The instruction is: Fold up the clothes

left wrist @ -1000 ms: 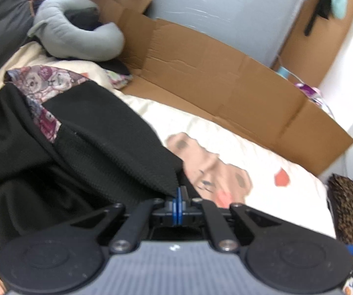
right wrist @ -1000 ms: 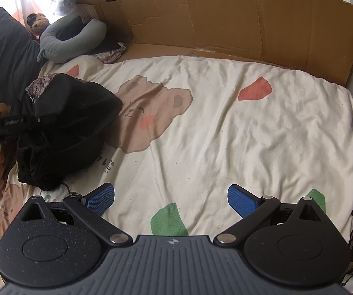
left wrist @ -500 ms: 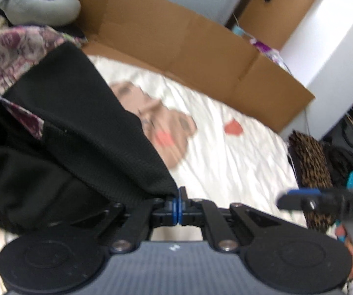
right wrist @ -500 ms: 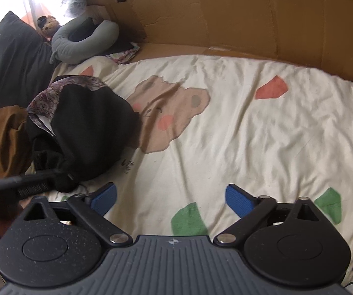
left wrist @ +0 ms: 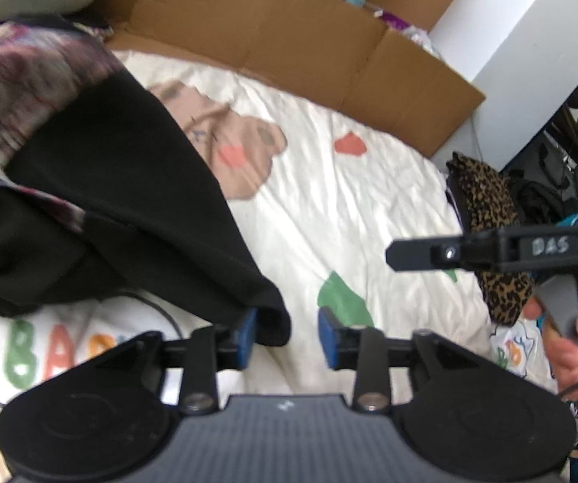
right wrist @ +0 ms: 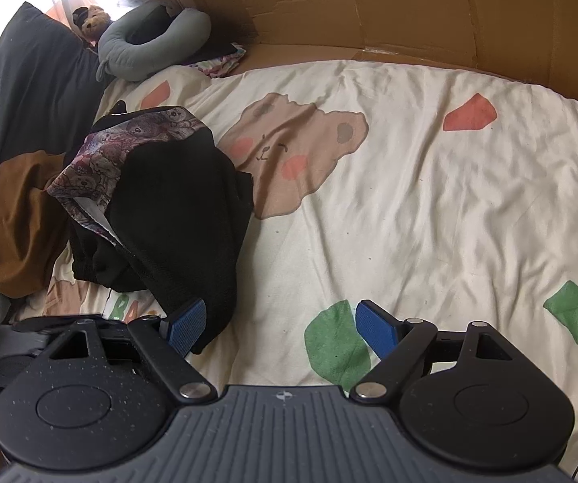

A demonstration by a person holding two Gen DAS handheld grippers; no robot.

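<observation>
Both cameras sit just behind their own fingers and look steeply down along them at the bed (right wrist: pixel 429 209). The left wrist view faces across the bed toward the cardboard sheet (left wrist: pixel 309 40) and a white wall, close over the black garment (left wrist: pixel 140 209) that lies just ahead of its fingers. The right wrist view looks from a little farther back. Both share the garment, the bear print (right wrist: pixel 289 149) and the cardboard.
</observation>
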